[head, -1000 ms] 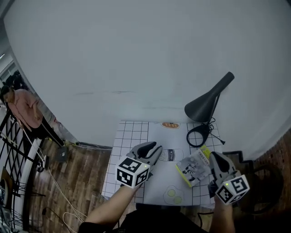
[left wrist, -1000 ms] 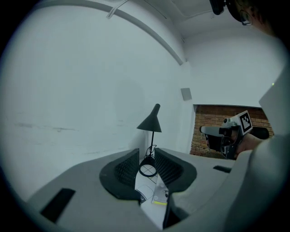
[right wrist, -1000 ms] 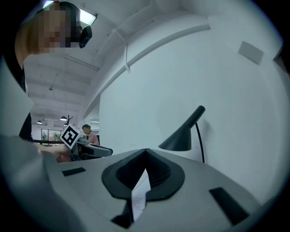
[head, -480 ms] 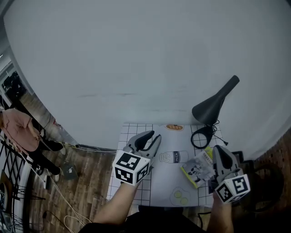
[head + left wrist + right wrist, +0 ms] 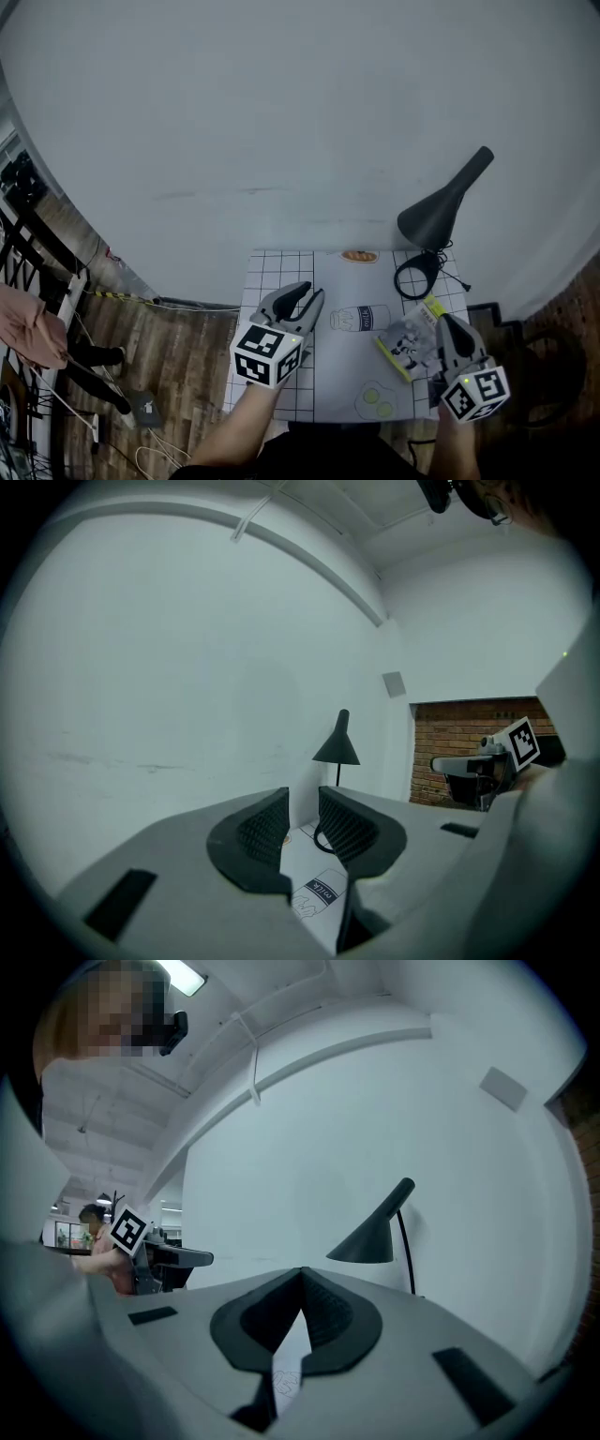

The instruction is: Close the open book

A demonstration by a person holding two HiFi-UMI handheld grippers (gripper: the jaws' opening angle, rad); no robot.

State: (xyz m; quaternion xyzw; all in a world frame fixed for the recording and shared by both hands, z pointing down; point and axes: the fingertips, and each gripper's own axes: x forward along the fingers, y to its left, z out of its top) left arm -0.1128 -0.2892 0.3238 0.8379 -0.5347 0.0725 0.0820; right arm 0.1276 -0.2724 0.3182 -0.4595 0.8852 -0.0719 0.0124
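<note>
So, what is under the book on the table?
The book lies on the white mat, which has a grid and printed pictures. Whatever is printed beneath the book is covered, so it cannot be seen.

— Where are we seeing the book (image 5: pixel 405 339) lying?
— We are seeing it on the table (image 5: pixel 272 272), toward the right edge, just beside the right gripper (image 5: pixel 442 323).
— And the lamp (image 5: pixel 441 208)?
— We are finding it standing behind the book, at the back right corner. The left gripper (image 5: pixel 306 298) is hanging over the table's left half.
</note>
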